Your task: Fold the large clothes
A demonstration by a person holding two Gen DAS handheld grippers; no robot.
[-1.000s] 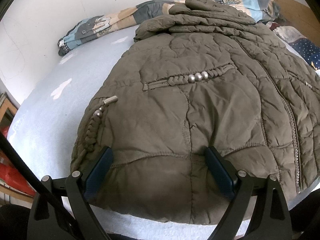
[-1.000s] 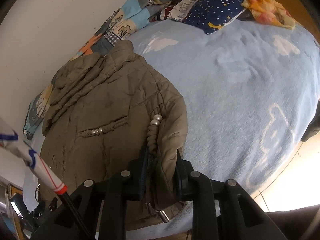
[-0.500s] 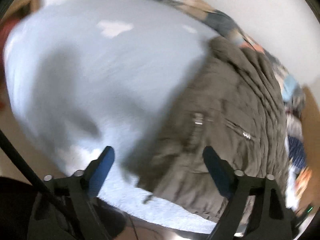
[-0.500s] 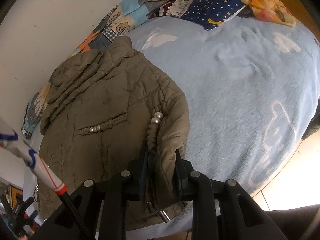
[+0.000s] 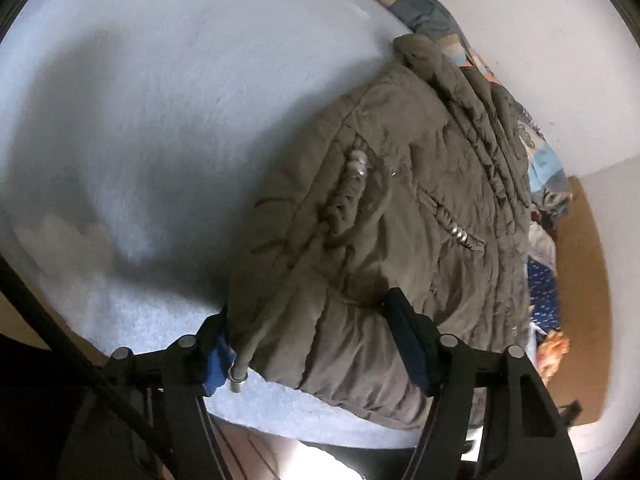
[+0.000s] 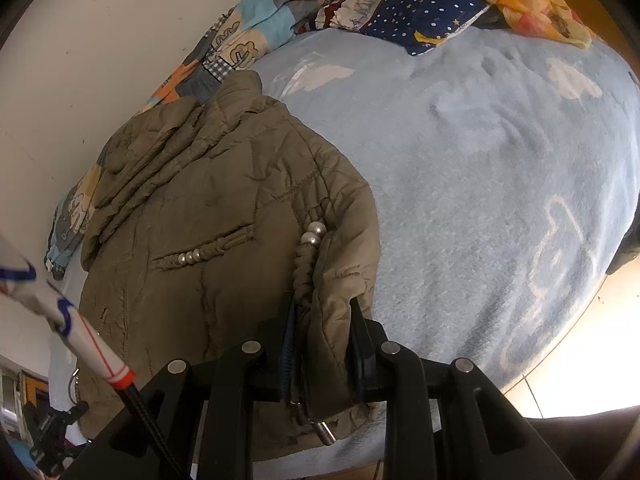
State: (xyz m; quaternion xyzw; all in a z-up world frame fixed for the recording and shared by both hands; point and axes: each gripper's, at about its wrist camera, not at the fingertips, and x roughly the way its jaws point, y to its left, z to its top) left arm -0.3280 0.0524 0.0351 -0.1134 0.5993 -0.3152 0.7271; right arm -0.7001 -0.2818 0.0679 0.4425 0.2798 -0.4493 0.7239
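The brown coat (image 6: 224, 216) lay on the blue bed (image 6: 500, 168), its length running away from both tongs. The right tongs (image 6: 320, 344) were clamped on its bottom corner. The left tongs (image 5: 316, 344) stood wide apart around the other corner.

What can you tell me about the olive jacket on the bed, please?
The olive jacket is a quilted, puffy, nylon-looking coat lying flat on the light blue blanket, collar toward the wall. Braided trims carry silver beads. The right gripper is shut on its hem edge; the left gripper straddles the hem, open.
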